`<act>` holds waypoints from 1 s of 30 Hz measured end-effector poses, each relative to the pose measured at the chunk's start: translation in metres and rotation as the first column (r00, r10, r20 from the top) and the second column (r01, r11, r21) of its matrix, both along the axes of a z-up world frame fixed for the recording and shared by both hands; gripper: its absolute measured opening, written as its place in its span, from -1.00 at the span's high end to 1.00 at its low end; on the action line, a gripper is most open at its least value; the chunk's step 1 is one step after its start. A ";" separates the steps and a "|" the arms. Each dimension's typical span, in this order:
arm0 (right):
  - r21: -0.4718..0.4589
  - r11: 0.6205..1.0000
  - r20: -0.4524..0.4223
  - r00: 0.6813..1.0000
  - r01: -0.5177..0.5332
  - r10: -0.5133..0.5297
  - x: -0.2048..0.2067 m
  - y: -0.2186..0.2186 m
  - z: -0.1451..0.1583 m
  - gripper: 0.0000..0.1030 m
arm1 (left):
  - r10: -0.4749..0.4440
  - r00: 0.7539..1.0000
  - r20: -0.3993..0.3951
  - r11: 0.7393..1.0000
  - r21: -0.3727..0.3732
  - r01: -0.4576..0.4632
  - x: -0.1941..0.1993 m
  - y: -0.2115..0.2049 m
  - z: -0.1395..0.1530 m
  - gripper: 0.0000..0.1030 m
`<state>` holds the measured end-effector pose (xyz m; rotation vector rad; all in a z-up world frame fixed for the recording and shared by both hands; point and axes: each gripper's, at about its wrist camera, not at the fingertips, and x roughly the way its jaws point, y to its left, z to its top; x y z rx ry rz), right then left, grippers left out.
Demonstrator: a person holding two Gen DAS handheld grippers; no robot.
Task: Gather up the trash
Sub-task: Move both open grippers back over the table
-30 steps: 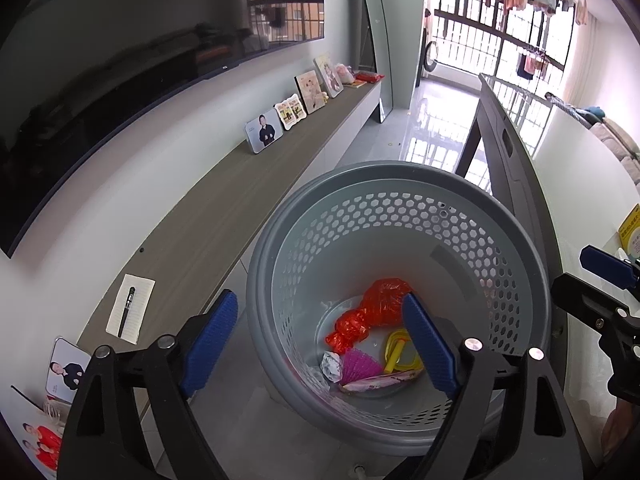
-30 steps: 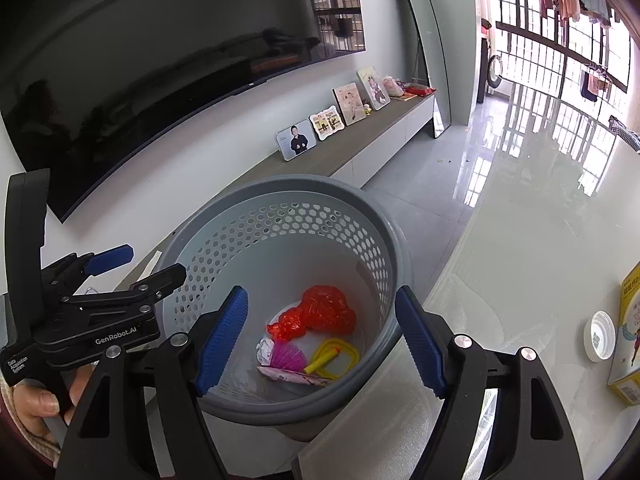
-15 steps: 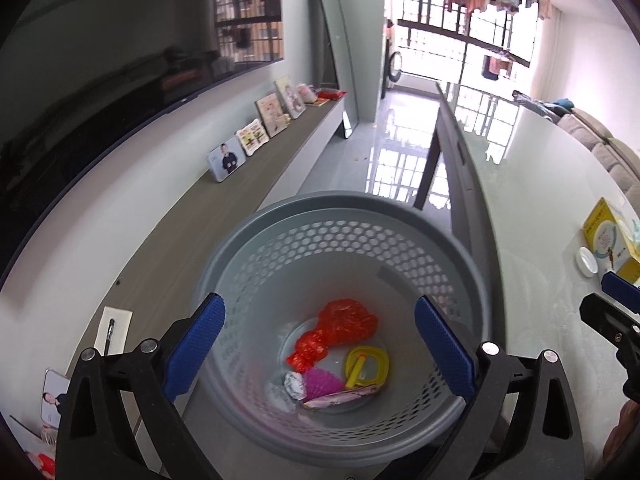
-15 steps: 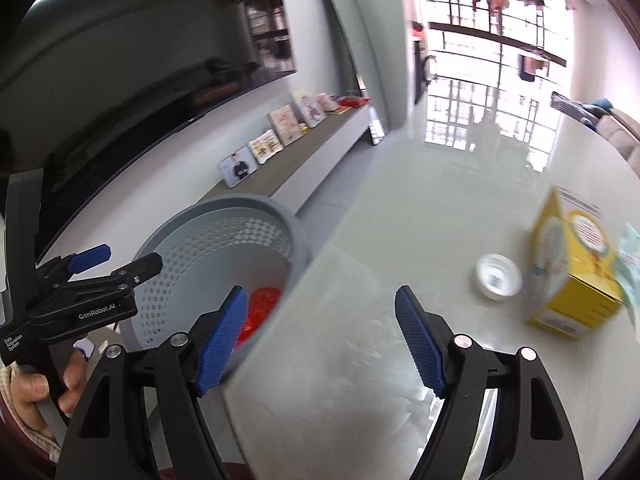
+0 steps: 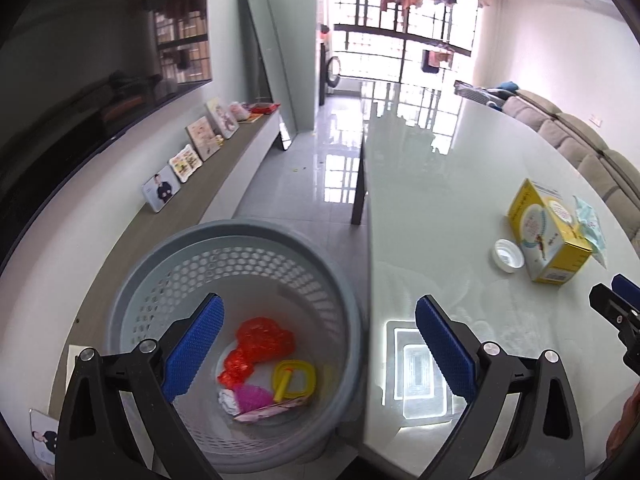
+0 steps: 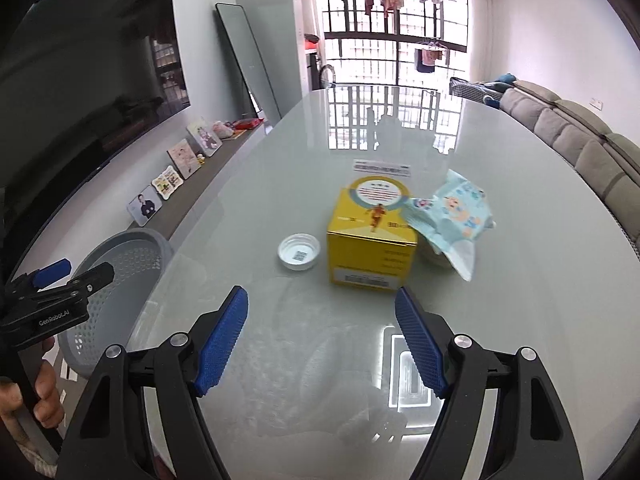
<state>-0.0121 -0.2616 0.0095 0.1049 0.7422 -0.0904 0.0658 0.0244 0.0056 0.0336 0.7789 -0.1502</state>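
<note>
A grey perforated basket (image 5: 240, 228) stands on the floor by the table's left edge. It holds red crumpled plastic (image 5: 260, 340), a yellow ring (image 5: 294, 376) and a pink scrap (image 5: 252, 396). On the glass table (image 6: 360, 140) lie a yellow box (image 6: 372, 240), a white lid (image 6: 299, 252) to its left and a blue-white wipe pack (image 6: 452, 212) leaning on its right. My left gripper (image 5: 318, 302) hangs wide open over the basket's right rim, nothing between its pads. My right gripper (image 6: 321, 292) is open above the table, short of the box and lid, also holding nothing.
A low shelf (image 5: 224, 184) with several photo frames runs along the left wall under a large dark screen. A tall mirror (image 5: 268, 60) leans at its far end. A sofa (image 6: 580, 136) lines the right side. A paper slip (image 6: 382, 168) lies beyond the box.
Both grippers swung right, from over the basket toward the table. The left jaws widened a little. The right view went from the basket to the box, lid and wipe pack.
</note>
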 end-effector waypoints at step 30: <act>0.026 0.981 0.032 0.980 0.193 -0.194 -0.013 -0.085 0.008 -0.41 | -0.199 0.980 0.016 0.980 0.002 0.199 0.007 -0.119 0.014 -0.85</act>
